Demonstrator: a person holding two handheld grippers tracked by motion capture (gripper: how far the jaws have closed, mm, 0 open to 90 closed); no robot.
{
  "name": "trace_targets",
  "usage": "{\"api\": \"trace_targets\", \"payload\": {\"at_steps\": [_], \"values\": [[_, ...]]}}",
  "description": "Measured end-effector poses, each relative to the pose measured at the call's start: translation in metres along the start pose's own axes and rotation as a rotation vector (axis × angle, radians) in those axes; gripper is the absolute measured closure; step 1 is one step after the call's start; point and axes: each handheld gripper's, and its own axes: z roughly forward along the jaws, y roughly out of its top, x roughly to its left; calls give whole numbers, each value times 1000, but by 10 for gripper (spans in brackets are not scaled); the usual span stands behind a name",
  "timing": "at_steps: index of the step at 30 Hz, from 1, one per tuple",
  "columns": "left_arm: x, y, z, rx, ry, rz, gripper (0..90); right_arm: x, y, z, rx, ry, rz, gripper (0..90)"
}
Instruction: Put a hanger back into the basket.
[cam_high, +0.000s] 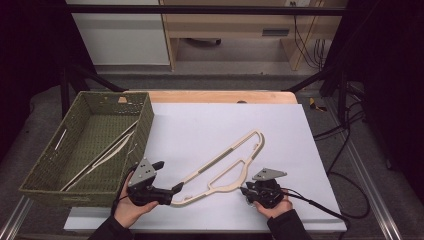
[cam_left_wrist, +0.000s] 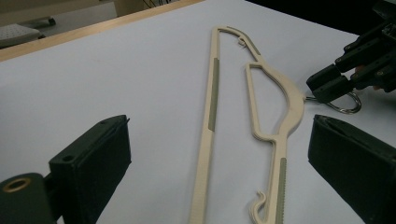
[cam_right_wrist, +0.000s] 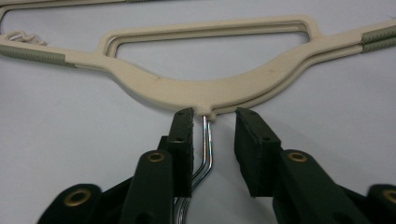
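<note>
Hanger (cam_right_wrist: 201, 91) hook (cam_right_wrist: 205, 149) partly hidden between right hand-held gripper (cam_right_wrist: 212, 116) jaws

Two black two-jaw grippers, left (cam_high: 172, 192) and right (cam_high: 245, 191), carry grey three-cornered top plates, brass-ringed screw holes, black trailing cables; dark sleeves.

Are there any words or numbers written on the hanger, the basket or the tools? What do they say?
No text can be read anywhere.
Cream hanger: no letters or numbers on it.
Green woven basket: a small tan tag on its far wall, too small to read.
Left tool and right tool: no marks that can be read.
White table: plain.
</note>
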Motion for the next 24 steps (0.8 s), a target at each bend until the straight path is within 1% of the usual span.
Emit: {"api": "trace_targets", "payload": {"at_steps": [1,2,3,5,6,7,8,9,10,12,13,15,18,20,22,24], "values": [[0,0,0,0,0,0,60,0,0,0,0,0,0,696],[0,0,0,0,-1,0,60,2,0,1,8,-5,-29,734],[0,0,0,1,-2,2,60,4,1,2,19,-9,-42,747],[-1,0,1,3,-2,0,61,7,1,4,36,-16,-53,778],[-1,-1,1,3,-3,-1,61,7,1,4,36,-16,-53,778],[-1,-1,2,5,-4,-1,61,9,1,5,36,-29,-60,791],[-1,-1,2,5,-4,0,61,9,1,5,40,-29,-73,810],[-1,-1,2,6,-5,1,61,9,1,5,44,-36,-73,830],[-2,-1,3,7,-7,1,61,9,1,5,42,-42,-88,844],[-2,-1,3,10,-9,2,62,9,2,5,46,-39,-71,863],[-3,-1,4,11,-9,4,62,8,2,5,50,-42,-73,888],[-4,-1,4,11,-11,4,63,8,3,5,51,-39,-51,889],[-5,-1,5,12,-16,8,63,7,3,5,58,-31,-54,890],[-6,-1,6,13,-17,8,64,6,4,5,55,-35,-57,890],[-7,0,7,13,-20,11,64,6,5,4,51,-21,-42,891],[-10,1,9,15,-28,15,66,6,6,2,49,-23,-32,891]]}}
